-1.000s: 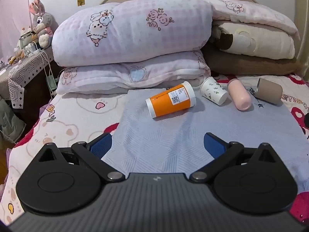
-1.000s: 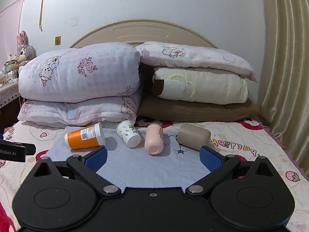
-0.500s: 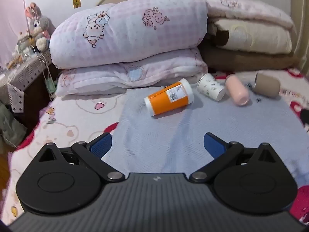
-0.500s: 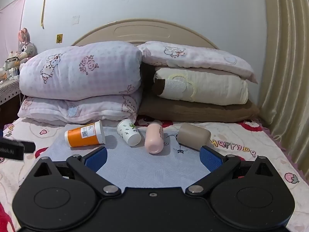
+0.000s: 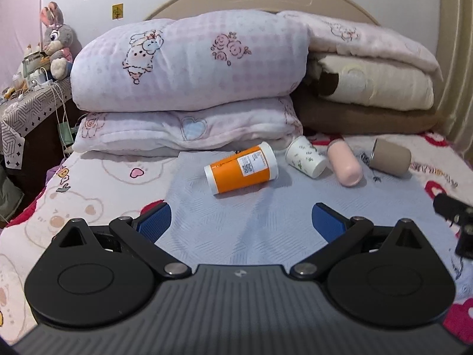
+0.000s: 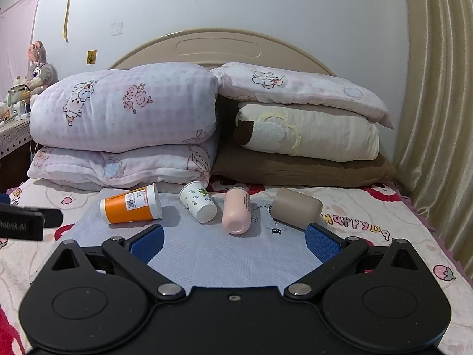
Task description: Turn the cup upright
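Note:
Several cups lie on their sides in a row on a pale blue-grey mat (image 5: 251, 222) (image 6: 207, 251) on the bed. From the left: an orange cup with white ends (image 5: 241, 170) (image 6: 131, 204), a white paper cup with green print (image 5: 306, 160) (image 6: 198, 202), a pink cup (image 5: 344, 162) (image 6: 236, 214), and a taupe cup (image 5: 390, 156) (image 6: 297, 211). My left gripper (image 5: 242, 222) is open and empty, short of the orange cup. My right gripper (image 6: 233, 242) is open and empty, short of the pink cup.
Stacked pink quilts (image 5: 189, 68) (image 6: 124, 109) and cream and brown pillows (image 6: 307, 136) lie just behind the cups against the headboard. A bedside table with a plush rabbit (image 5: 56, 38) stands at the left. A curtain (image 6: 437, 88) hangs at the right.
Both grippers have tilted up slightly, so the cups sit lower in view. The right gripper's edge now shows at the right of the left wrist view. The cups have not moved.

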{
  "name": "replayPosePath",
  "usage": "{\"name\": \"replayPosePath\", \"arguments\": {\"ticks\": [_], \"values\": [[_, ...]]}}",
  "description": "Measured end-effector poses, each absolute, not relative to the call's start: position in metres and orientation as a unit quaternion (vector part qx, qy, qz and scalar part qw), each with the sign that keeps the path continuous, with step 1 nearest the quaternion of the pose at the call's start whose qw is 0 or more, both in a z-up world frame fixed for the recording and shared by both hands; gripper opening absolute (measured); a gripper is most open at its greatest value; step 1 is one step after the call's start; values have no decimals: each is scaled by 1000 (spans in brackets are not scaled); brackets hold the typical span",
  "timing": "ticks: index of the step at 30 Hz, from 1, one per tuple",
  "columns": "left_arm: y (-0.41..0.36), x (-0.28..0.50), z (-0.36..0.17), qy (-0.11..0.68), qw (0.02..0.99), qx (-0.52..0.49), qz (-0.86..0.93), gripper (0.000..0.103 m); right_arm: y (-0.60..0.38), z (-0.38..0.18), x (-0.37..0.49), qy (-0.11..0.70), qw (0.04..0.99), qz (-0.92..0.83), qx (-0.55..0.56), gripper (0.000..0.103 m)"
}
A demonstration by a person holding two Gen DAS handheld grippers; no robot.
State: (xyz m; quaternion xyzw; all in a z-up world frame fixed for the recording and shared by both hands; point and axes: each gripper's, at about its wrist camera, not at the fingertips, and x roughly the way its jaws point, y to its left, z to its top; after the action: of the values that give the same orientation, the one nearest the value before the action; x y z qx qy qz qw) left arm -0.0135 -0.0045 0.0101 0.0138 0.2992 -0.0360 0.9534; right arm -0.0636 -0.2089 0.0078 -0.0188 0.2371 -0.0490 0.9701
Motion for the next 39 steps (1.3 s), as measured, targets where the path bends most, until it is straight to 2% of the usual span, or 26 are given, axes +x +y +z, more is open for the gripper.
{"name": "replayPosePath", "arguments": {"ticks": [39], "values": [[6, -2, -5, 332, 942, 44, -7, 103, -215, 11, -61, 247, 967, -58, -8, 103]]}}
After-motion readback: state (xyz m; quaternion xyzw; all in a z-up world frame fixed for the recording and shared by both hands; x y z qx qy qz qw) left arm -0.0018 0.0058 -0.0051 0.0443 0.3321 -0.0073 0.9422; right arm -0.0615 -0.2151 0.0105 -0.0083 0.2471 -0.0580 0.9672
